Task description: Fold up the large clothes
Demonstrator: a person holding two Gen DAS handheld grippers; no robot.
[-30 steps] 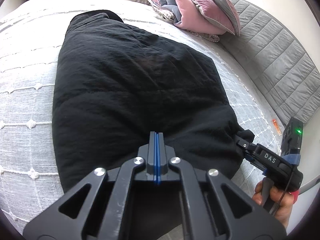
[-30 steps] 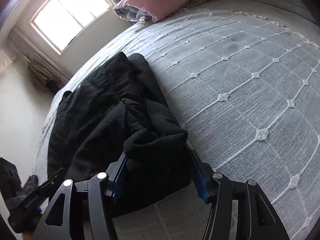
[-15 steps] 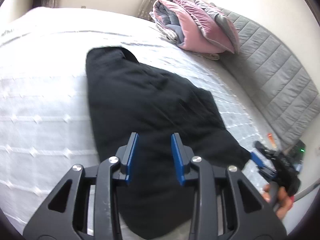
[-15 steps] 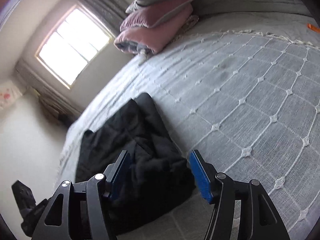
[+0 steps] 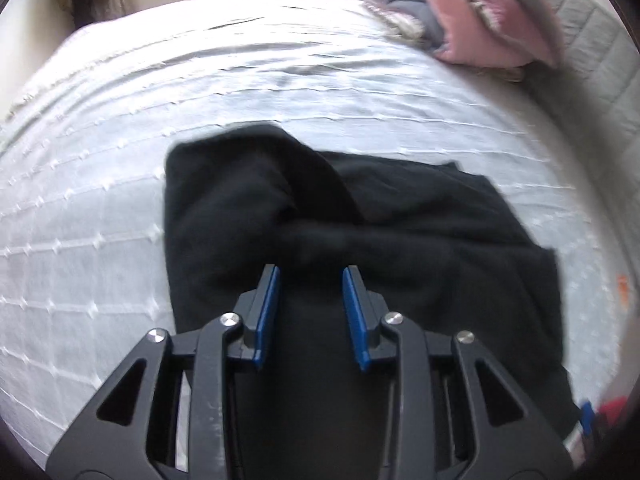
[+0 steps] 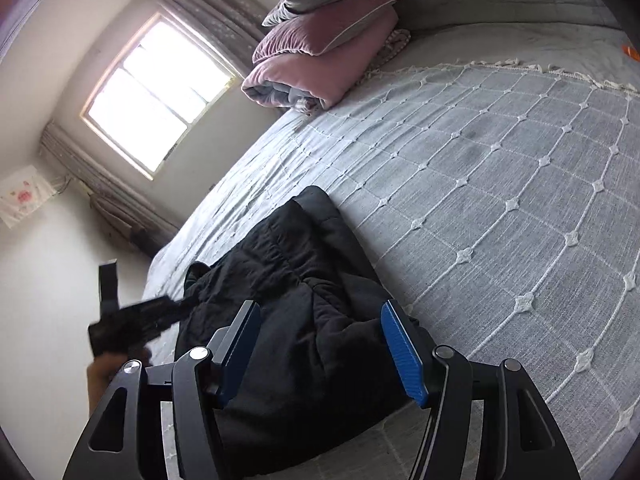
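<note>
Left wrist view: the left tool (image 5: 310,312), clamped together a second ago, now stands apart and empty above the folded black padded garment (image 5: 360,248) on the grey quilted bed (image 5: 80,240).

Right wrist view: the right tool (image 6: 320,354) has just been opening, its pads clear of the garment's hem, so this fold looks released.

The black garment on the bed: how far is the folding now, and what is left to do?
Done: the black garment lies doubled into a rough block on the bedspread. In hand: nothing; the left gripper and right gripper are both open above it, jaws just opened. Left: probably one more fold; its edges look uneven.
</note>
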